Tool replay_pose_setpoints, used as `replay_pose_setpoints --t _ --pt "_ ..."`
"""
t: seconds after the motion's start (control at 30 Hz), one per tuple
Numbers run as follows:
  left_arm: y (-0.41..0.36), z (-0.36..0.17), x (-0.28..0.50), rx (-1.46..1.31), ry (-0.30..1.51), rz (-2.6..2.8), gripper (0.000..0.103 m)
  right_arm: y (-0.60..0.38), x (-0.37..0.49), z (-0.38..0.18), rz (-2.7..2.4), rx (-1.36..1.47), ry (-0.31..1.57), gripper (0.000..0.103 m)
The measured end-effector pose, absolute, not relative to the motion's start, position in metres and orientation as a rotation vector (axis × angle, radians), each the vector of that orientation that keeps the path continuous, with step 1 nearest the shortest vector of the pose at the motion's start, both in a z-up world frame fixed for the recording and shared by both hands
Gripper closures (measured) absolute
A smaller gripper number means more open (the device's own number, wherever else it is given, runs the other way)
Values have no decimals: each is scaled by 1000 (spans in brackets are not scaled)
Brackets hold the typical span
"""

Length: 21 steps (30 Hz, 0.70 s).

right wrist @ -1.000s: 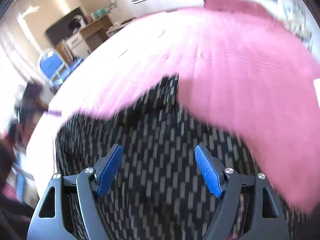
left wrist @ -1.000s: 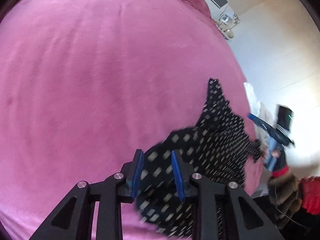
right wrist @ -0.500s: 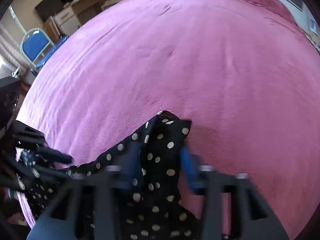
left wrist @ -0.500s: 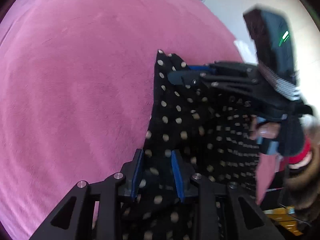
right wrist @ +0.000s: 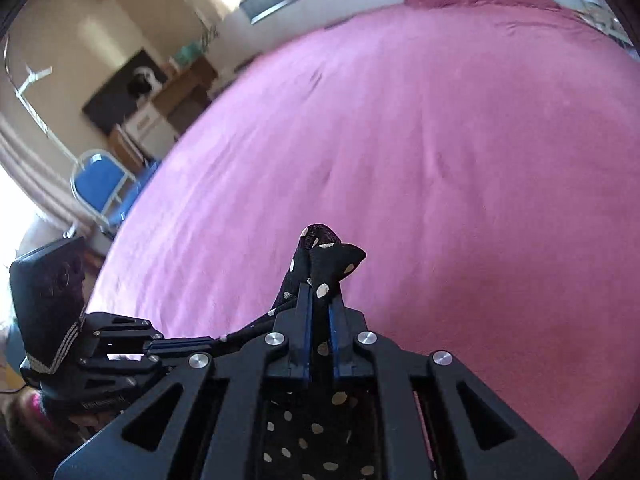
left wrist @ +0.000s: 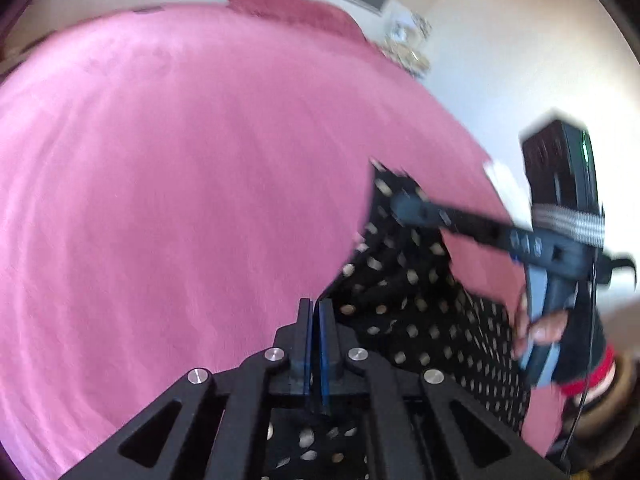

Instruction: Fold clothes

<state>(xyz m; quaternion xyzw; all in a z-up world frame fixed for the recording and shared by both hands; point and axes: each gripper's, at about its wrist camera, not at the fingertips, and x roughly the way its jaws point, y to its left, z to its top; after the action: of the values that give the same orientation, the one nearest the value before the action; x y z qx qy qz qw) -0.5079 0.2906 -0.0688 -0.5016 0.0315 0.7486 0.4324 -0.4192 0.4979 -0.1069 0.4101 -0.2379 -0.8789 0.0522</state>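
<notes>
- Now the left gripper (left wrist: 315, 312) has its blue pads pressed together on an edge of the black polka-dot garment (left wrist: 404, 304); cloth trails beneath it
- right gripper (right wrist: 319, 300) is clamped on a bunched corner poking above its tips
- garment stretches between both grippers above the pink bed (right wrist: 440, 140)

cloth (left wrist: 404, 304) cut off at the near edge under the left gripper (left wrist: 315, 308), motion-smeared at its far corner, right gripper (left wrist: 404, 206) blurred there, items on the far nightstand (left wrist: 406, 46) too blurred to tell, hand (left wrist: 540, 328) half hidden
</notes>
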Motion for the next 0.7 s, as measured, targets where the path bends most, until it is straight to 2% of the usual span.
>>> replay_pose_setpoints --t 0.1,0.17,0.27,0.37,0.4,0.47,0.53,0.57,0.6,0.7 --pt "286 -56 -538 -1245 -38 1939 101 506 -424 -106 -2712 1229 -760 96" --pt "288 -55 -555 -1241 -1 2079 103 519 -432 -108 -2733 1241 -789 96" --pt "304 -62 -554 -1295 -36 1984 103 536 -442 -117 -2747 1294 -827 96" --pt "331 -56 -498 -1226 97 1790 99 546 -439 -124 -2738 1308 -865 96" --pt "333 -56 -482 -1205 152 1781 94 546 -438 -125 -2734 1303 -869 96" --pt "346 -62 -454 -1158 330 1861 89 545 -430 -125 -2692 1285 -898 95" --pt "355 -69 -447 -1136 433 1918 88 545 -422 -125 -2670 1268 -912 94" --pt "359 -72 -446 -1128 474 1944 88 546 -415 -124 -2663 1253 -921 86" --pt "363 -73 -446 -1102 512 1977 88 547 -407 -122 -2657 1237 -932 84" --pt "373 -75 -448 -1067 589 2018 83 546 -397 -118 -2634 1194 -944 84"
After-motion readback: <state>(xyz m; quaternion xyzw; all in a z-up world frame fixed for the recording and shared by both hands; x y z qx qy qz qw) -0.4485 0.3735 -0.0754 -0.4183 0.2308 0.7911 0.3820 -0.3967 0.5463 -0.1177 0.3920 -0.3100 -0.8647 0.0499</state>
